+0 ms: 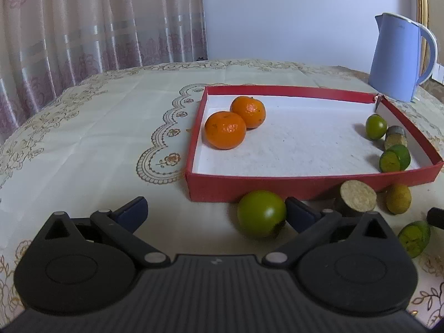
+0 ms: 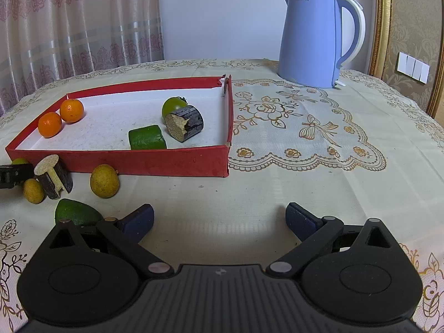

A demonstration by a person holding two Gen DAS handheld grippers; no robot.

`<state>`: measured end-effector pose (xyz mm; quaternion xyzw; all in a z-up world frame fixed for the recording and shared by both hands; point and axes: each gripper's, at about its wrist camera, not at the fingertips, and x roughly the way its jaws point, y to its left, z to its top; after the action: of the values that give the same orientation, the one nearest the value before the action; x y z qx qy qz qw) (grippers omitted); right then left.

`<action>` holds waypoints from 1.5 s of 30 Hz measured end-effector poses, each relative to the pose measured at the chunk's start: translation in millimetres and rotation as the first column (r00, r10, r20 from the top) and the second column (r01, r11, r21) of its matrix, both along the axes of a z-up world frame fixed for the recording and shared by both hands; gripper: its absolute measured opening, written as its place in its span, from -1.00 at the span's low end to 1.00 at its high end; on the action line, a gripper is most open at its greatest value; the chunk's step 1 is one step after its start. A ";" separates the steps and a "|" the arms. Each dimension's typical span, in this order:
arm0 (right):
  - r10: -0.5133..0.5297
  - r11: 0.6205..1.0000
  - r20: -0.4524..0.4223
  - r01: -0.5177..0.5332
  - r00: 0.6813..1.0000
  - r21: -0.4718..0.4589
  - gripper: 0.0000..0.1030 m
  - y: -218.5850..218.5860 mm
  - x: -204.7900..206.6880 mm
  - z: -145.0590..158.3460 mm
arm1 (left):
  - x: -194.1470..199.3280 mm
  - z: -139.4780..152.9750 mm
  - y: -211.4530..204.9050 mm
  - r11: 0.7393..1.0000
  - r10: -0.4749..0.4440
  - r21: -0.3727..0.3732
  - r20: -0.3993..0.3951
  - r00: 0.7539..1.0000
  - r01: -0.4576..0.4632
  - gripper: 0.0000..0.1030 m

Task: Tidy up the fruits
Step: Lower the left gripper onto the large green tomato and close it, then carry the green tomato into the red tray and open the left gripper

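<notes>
The box (image 1: pixel 305 187) is red outside and white inside. Two oranges (image 1: pixel 225 130) are bright orange. The round fruit (image 1: pixel 262 213) is green. The kettle (image 2: pixel 310 38) is light blue (with a white handle). The counter (image 2: pixel 305 172) cloth is cream with gold flowers.

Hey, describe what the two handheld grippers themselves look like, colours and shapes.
Both the left gripper and the right gripper look alike: matte black ribbed bodies, two round black discs, silver pivot pins on angled black link arms, and dark blue pads. No cables or sleeves show.
</notes>
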<state>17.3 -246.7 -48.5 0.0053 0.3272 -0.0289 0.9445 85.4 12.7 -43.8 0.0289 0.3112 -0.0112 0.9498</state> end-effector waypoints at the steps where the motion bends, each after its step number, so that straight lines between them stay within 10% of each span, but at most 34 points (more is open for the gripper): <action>1: 0.000 1.000 0.000 0.000 1.000 0.000 0.98 0.0 0.0 0.0 | 1.5 -0.3 -0.4 1.000 -0.007 0.000 -0.005 1.000 0.007 0.94; 9: 0.000 1.000 0.000 0.000 1.000 0.001 0.98 -0.1 0.2 0.0 | -0.8 -2.7 -3.6 0.999 -0.050 -0.008 -0.013 0.999 0.049 0.53; 15: 0.000 1.000 0.000 0.000 1.000 0.001 0.98 -0.2 0.2 0.0 | -6.6 0.3 -10.7 0.997 -0.075 -0.018 -0.006 0.997 0.075 -0.34; 31: 0.000 1.000 -0.001 0.000 1.000 0.002 0.99 -0.4 0.3 0.0 | -19.2 36.1 -9.1 0.998 -0.061 -0.010 0.066 0.996 0.062 -0.37; 45: 0.000 1.000 -0.001 0.000 1.000 0.002 0.99 -0.4 0.5 0.0 | 53.3 42.8 -38.2 0.997 -0.078 0.035 0.057 0.995 0.076 -0.37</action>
<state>17.7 -247.2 -48.5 0.0062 0.3279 -0.0284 0.9443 138.7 -25.6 -1.0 0.0566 0.2823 -0.0417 0.9567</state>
